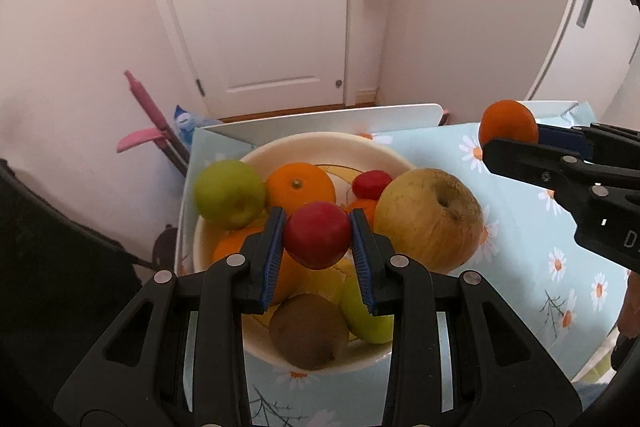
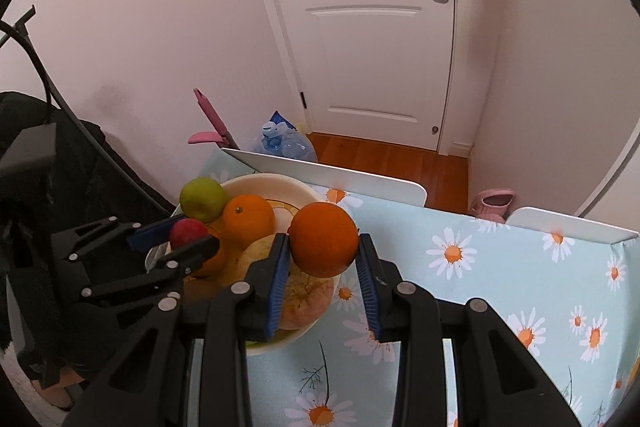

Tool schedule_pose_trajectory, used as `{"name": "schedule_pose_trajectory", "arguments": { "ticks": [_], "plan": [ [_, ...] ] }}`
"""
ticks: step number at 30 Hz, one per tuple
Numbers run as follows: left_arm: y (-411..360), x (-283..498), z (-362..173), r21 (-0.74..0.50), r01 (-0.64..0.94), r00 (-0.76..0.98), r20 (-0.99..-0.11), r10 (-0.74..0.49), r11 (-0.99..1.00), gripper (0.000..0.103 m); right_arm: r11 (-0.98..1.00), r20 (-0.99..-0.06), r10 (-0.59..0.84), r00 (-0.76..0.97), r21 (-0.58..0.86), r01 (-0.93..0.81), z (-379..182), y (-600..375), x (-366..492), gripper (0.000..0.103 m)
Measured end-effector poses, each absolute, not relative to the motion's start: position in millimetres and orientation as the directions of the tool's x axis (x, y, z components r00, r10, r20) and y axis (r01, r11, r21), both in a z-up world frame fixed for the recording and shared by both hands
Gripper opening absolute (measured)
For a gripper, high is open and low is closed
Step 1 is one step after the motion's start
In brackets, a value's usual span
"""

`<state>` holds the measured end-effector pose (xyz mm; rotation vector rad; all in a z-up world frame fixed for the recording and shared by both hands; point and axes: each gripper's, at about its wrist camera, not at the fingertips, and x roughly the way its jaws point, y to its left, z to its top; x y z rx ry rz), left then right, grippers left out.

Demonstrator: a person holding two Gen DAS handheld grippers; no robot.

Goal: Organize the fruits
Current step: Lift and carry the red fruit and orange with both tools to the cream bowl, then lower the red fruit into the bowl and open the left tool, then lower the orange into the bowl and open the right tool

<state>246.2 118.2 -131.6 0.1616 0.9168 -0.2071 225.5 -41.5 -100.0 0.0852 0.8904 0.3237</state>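
Left gripper (image 1: 317, 241) clamped on a small red fruit (image 1: 317, 239), blue pads (image 1: 273, 255) pressing its two sides, held above the cream bowl (image 1: 320, 143). Directly beneath the fingers lie a brown kiwi (image 1: 308, 331) and a green fruit (image 1: 366, 315); beyond the fingertips, an orange (image 1: 300, 187); to their left, a green apple (image 1: 229, 194); to their right, a large yellow-brown apple (image 1: 430, 217). Right gripper (image 2: 323, 246) clamped on a second orange (image 2: 323, 239), held over the bowl's right rim. Flowered tablecloth (image 2: 500, 267) extends to the right of the right gripper; white door (image 2: 372, 27) stands beyond both.
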Motion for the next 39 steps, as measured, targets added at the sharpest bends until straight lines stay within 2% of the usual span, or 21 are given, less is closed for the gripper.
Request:
{"name": "schedule_pose_trajectory", "arguments": {
  "ticks": [5, 6, 7, 8, 10, 22, 39],
  "plan": [
    [116, 242, -132, 0.056, 0.267, 0.589, -0.8, -0.117, 0.962, 0.041, 0.955, -0.756, 0.295, 0.585, 0.211, -0.209, -102, -46, 222, 0.031],
    [117, 241, -132, 0.064, 0.265, 0.59, -0.8, -0.109, 0.962, 0.056, 0.955, -0.757, 0.293, 0.584, 0.211, -0.206, -101, -47, 222, 0.031],
    [118, 239, -131, 0.07, 0.257, 0.595, -0.797, -0.101, 0.964, 0.088, 0.956, -0.758, 0.292, 0.583, 0.211, -0.205, -101, -48, 222, 0.031],
    [120, 236, -129, 0.074, 0.245, 0.608, -0.788, -0.094, 0.967, 0.102, 0.956, -0.759, 0.292, 0.582, 0.211, -0.205, -101, -49, 223, 0.031],
    [126, 227, -119, 0.053, 0.224, 0.645, -0.757, -0.107, 0.973, 0.103, 0.954, -0.76, 0.296, 0.578, 0.212, -0.21, -101, -50, 225, 0.031],
    [147, 211, -110, 0.058, 0.084, 0.632, -0.775, -0.008, 0.995, 0.103, 0.901, -0.758, 0.404, 0.512, 0.232, -0.368, -87, -37, 257, 0.031],
    [175, 204, -117, 0.033, -0.043, 0.612, -0.789, 0.052, 0.999, 0.103, 0.807, -0.813, 0.481, 0.328, 0.266, -0.527, -122, 0, 316, 0.031]
  ]
}}
